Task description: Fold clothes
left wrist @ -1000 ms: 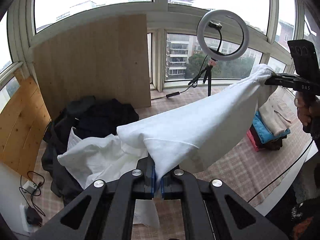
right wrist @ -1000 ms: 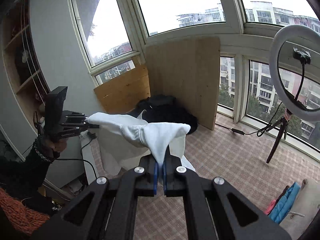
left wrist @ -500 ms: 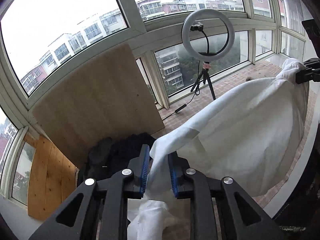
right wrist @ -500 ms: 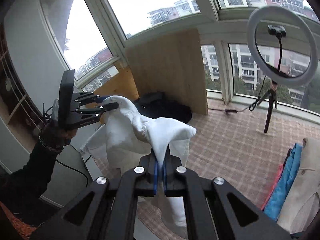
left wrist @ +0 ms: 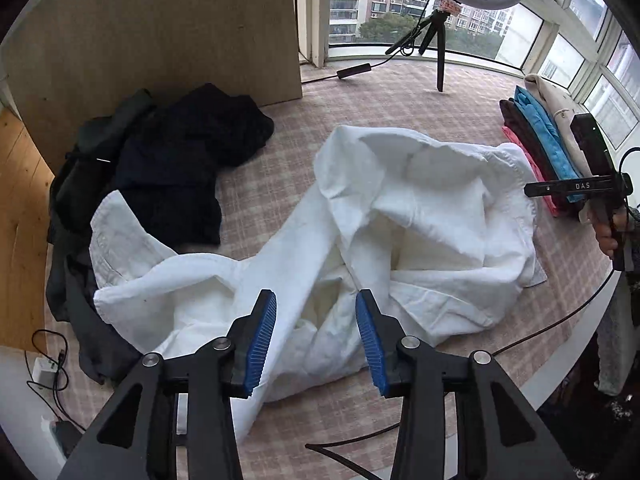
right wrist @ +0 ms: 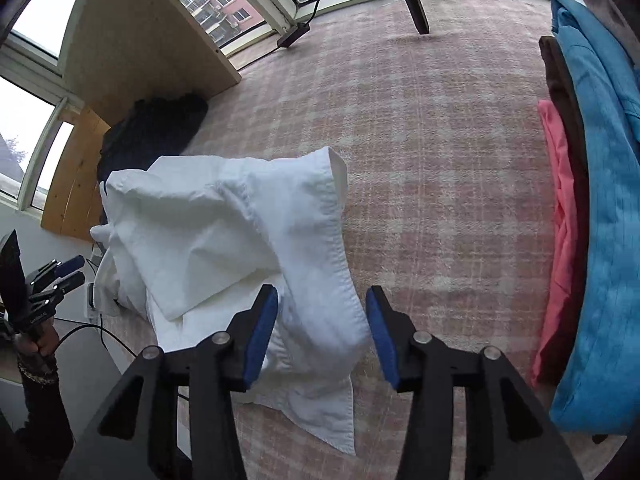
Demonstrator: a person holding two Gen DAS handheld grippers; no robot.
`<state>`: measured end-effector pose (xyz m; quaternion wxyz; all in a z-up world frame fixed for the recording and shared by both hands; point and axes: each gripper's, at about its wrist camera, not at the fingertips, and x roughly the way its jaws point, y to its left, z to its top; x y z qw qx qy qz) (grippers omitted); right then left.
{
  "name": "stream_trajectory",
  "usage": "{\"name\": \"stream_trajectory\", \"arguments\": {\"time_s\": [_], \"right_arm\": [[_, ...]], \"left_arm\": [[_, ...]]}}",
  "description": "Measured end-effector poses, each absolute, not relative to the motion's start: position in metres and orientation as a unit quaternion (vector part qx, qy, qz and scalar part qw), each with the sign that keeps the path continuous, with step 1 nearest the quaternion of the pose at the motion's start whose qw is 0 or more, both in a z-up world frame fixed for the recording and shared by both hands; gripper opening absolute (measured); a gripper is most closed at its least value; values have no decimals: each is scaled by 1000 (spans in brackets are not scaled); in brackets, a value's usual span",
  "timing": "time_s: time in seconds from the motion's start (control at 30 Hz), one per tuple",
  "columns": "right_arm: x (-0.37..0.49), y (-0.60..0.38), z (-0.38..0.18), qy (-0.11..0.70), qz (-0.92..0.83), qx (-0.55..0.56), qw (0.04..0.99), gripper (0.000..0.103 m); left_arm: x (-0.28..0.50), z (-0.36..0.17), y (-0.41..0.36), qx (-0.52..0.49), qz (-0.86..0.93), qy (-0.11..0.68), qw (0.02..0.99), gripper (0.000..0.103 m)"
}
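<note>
A white shirt (left wrist: 400,232) lies crumpled on the pink checked table cover (left wrist: 420,92). My left gripper (left wrist: 316,334) is open and empty, its blue pads just above the shirt's near edge. My right gripper (right wrist: 322,332) is open too, with a fold of the white shirt (right wrist: 248,232) lying between its pads but not pinched. The right gripper also shows in the left wrist view (left wrist: 576,188) at the shirt's right end. The left gripper shows at the far left of the right wrist view (right wrist: 52,280).
A heap of dark clothes (left wrist: 160,160) lies at the back left by a wooden board (left wrist: 160,28). Folded clothes, blue, pink and beige, are stacked at the right (left wrist: 540,140). A ring light tripod (left wrist: 436,36) stands at the back. Cables run along the table's edge (left wrist: 560,316).
Both grippers have opened and let go of the white shirt. It was held stretched in the air between them and now lies crumpled on the table.
</note>
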<state>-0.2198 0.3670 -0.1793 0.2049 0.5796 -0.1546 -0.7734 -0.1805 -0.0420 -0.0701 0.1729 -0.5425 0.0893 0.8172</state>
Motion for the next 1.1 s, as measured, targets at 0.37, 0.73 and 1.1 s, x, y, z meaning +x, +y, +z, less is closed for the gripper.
{"name": "stream_trajectory", "arguments": {"time_s": [0.37,0.73,1.1], "right_arm": [[-220,368,-194,-156,-769,574,235,54],[-254,404,-194,-198,-784,536,240,67],[-268,359,-236,-258,-727,529,354,62]], "left_arm": [[-205,-135,1,-574,796,81,174,9],[-204,-99,-33,-561,809,104,140,8],[-218,-119,-60,-588,795,105,104,9]]}}
